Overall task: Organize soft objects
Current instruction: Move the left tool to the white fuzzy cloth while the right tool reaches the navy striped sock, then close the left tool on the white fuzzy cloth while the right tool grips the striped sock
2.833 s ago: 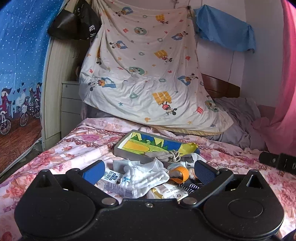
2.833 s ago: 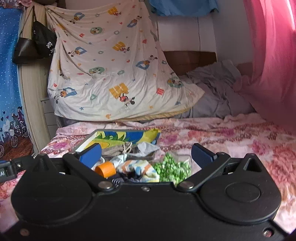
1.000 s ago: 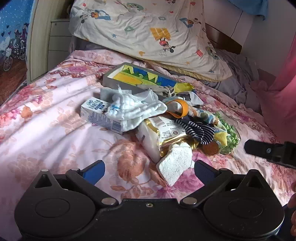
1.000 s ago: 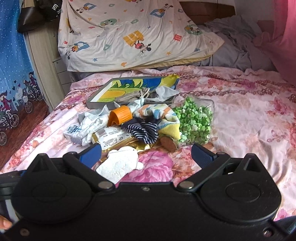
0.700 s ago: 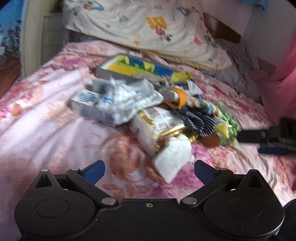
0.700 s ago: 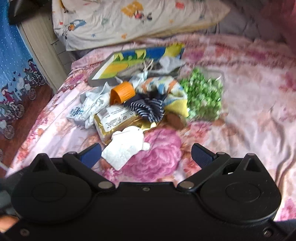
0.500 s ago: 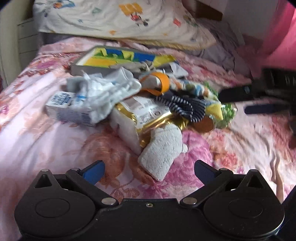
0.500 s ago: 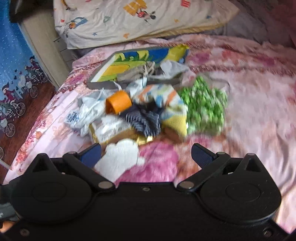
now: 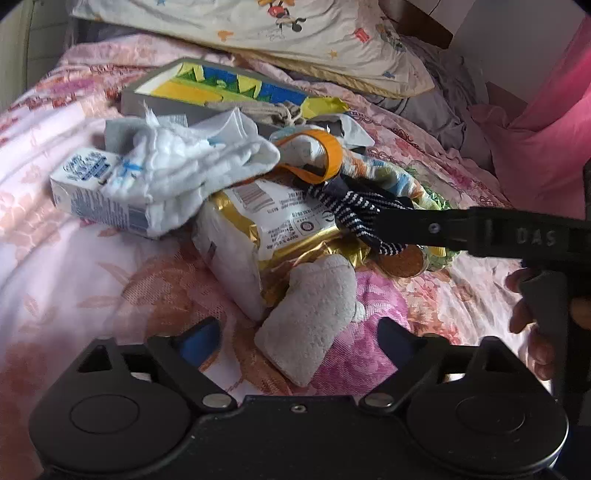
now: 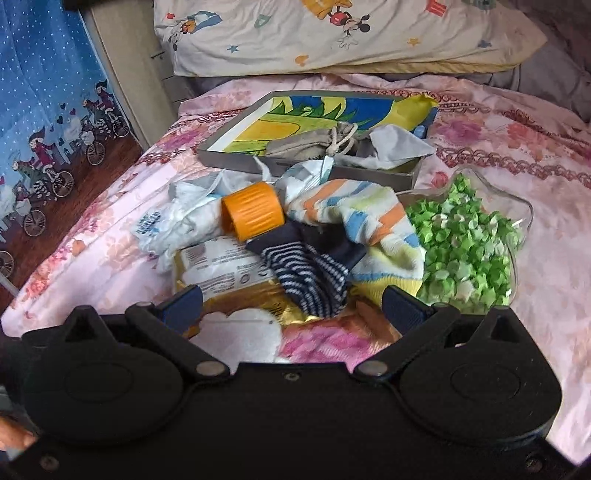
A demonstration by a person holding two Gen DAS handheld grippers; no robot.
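A heap lies on the flowered bedspread (image 9: pixel 74 280). A fluffy white soft piece (image 9: pixel 310 314) sits between my left gripper's (image 9: pixel 299 338) blue pads, untouched, as the jaws close. Behind it are a gold-and-white packet (image 9: pixel 266 218), white cloths (image 9: pixel 184 166) on a small carton (image 9: pixel 85 188), and an orange cap (image 10: pixel 251 212). My right gripper (image 10: pixel 291 306) stands open around a navy striped sock (image 10: pixel 306 273), beside a pastel striped sock (image 10: pixel 362 218). In the left wrist view the right gripper's finger (image 9: pixel 424 229) reaches over that navy sock.
A grey tray (image 10: pixel 229 147) with a colourful picture holds a drawstring pouch (image 10: pixel 314 142). A clear dish of green paper stars (image 10: pixel 469 243) sits at the right. A cartoon-print pillow (image 10: pixel 332 33) lies behind, and the bed's edge drops to the floor (image 10: pixel 55 192) at the left. A hand (image 9: pixel 532 314) holds the right gripper.
Both grippers have sunk and come closer to the heap. The right gripper has swung in over the navy sock, and the left jaws have narrowed a little around the white soft piece.
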